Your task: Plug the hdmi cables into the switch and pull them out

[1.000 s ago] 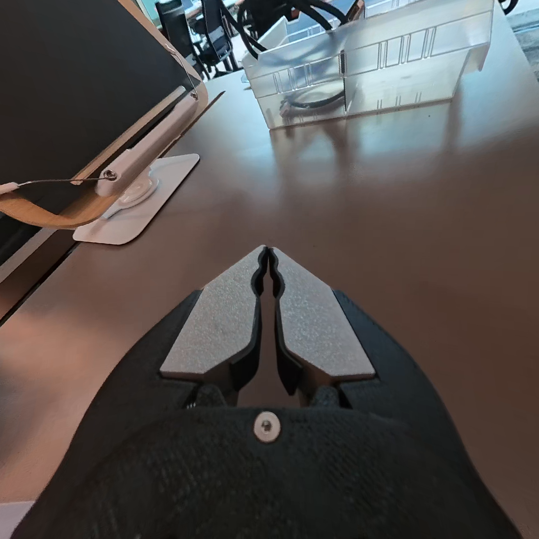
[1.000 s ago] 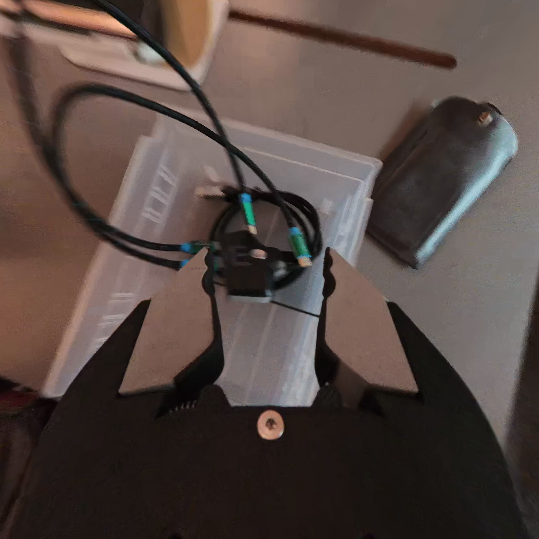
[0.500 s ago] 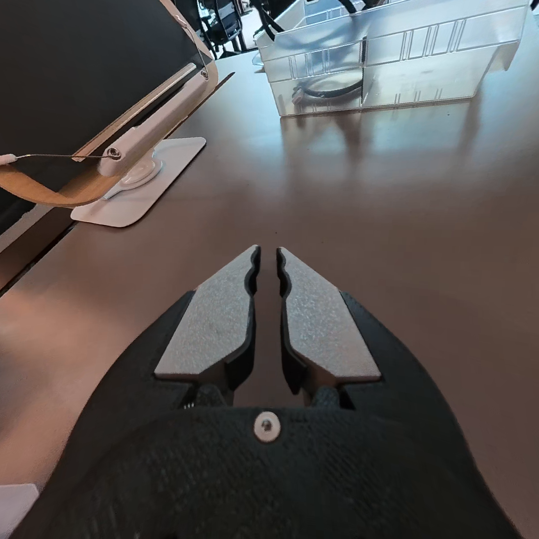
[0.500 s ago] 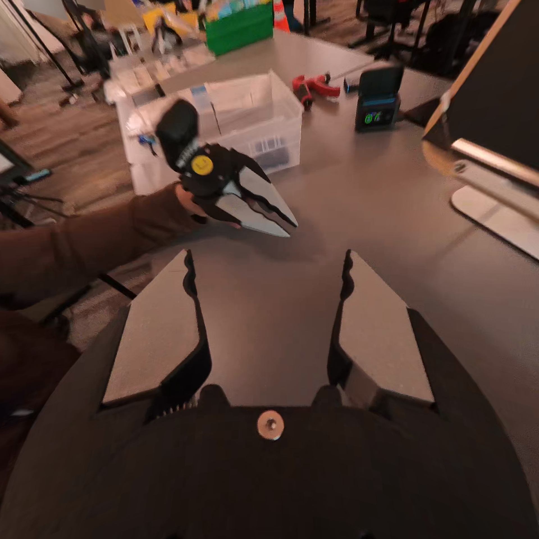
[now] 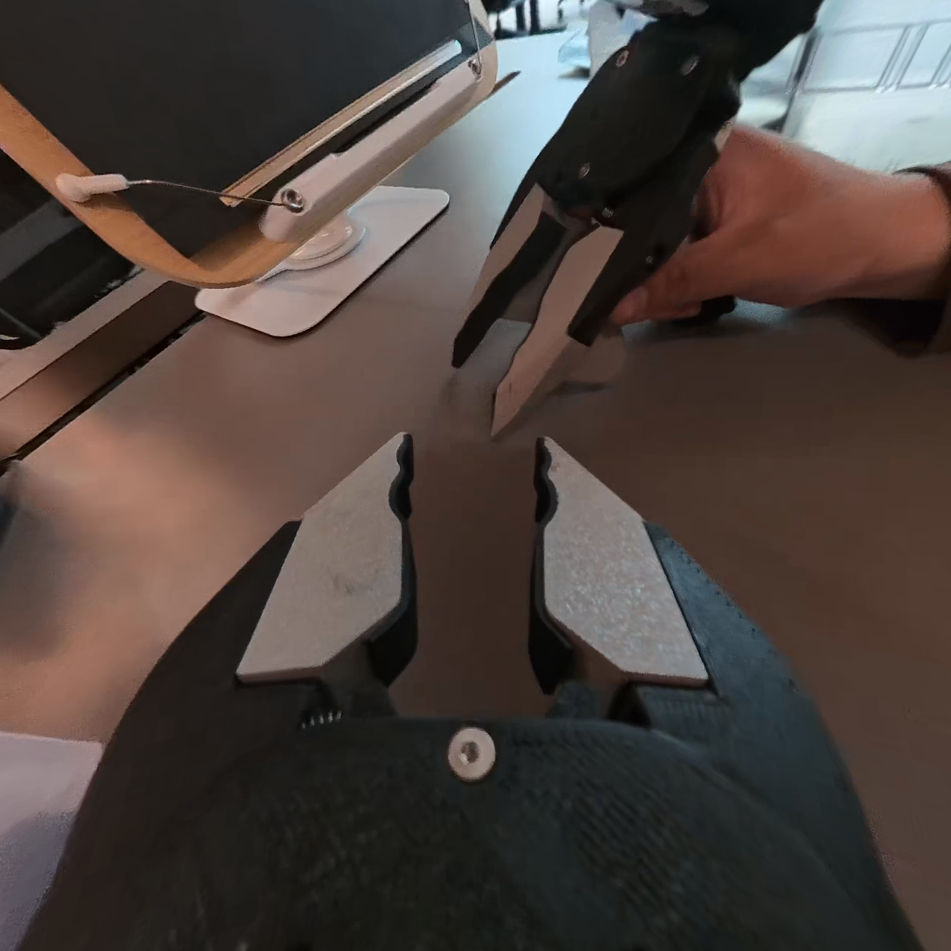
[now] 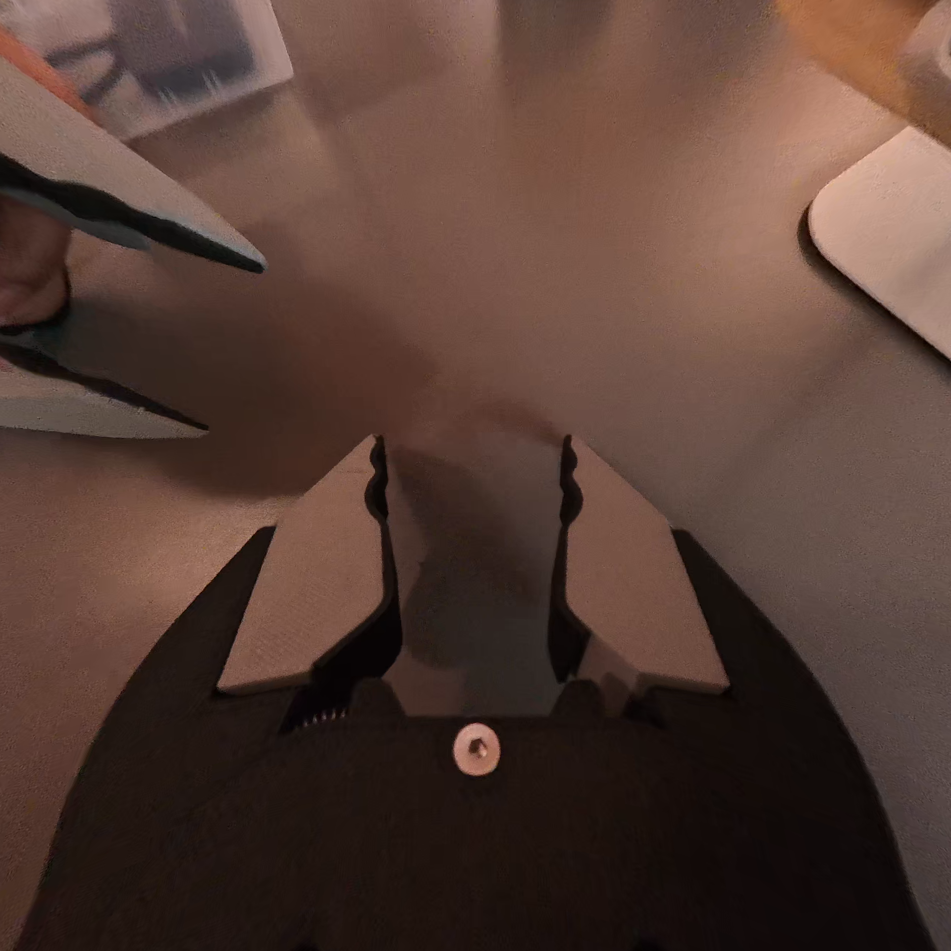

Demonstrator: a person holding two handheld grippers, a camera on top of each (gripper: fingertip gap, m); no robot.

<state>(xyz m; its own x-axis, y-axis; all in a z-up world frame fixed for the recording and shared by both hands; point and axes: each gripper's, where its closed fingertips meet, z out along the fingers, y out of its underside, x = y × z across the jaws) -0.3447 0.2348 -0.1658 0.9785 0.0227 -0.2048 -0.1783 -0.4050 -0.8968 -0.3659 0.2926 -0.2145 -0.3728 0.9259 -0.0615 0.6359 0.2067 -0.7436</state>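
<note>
No HDMI cable or switch shows in either view now. My left gripper (image 5: 473, 446) is open and empty, low over the brown table (image 5: 720, 514). My right gripper (image 6: 472, 442) is open and empty too, pointing steeply down close to the table (image 6: 566, 257). The two grippers face each other tip to tip. The right gripper (image 5: 478, 396) shows just ahead in the left wrist view, held by a hand (image 5: 803, 231). The left gripper (image 6: 234, 347) shows at the left edge of the right wrist view.
A monitor on a white stand base (image 5: 329, 267) stands at the left; the base also shows in the right wrist view (image 6: 885, 247). A clear plastic bin (image 5: 875, 77) sits at the far right, and shows blurred in the right wrist view (image 6: 170, 67).
My left gripper has gone from shut to open. My right gripper has swung away from above the bin with the cables and switch and come down to the table, facing the left gripper.
</note>
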